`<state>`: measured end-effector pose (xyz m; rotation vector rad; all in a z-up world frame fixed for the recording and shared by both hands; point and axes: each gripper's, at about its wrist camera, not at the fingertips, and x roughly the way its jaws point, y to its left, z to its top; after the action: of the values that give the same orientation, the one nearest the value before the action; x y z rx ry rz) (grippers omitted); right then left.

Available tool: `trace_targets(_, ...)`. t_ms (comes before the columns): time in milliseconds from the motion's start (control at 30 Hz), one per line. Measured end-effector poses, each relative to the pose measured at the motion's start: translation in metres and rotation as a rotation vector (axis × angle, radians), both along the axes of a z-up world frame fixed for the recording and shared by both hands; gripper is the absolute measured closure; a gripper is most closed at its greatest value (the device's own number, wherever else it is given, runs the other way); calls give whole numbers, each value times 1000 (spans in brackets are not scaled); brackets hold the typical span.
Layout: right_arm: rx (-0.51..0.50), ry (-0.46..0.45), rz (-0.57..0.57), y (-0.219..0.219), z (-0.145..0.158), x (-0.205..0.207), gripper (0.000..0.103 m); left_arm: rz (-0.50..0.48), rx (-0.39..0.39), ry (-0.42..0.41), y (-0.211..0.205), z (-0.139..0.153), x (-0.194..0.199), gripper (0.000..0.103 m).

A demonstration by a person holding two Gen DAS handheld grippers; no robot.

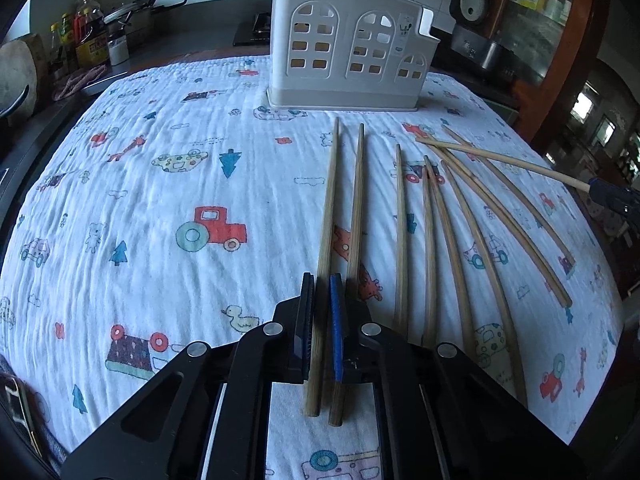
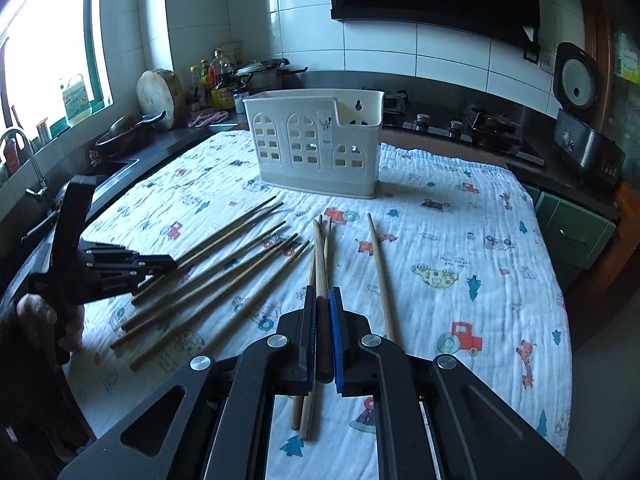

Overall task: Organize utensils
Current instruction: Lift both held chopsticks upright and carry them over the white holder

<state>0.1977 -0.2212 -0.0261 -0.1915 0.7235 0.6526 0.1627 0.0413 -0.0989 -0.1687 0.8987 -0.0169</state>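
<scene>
Left chopstick clamped in left hand-held gripper, second chopstick just right. Right hand-held gripper pinches another chopstick. White holder ahead on table.

Matt wooden chopsticks — crinkled cloth
</scene>
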Motion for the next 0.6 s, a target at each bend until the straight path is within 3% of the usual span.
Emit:
trace_targets(333, 25, -76, -33, 12, 48, 2, 96, -29, 2, -163, 6, 69, -21, 97)
trace_targets(600, 13, -94, -15, 35, 88, 23, 96, -39, -29, -194, 23, 103, 0, 97)
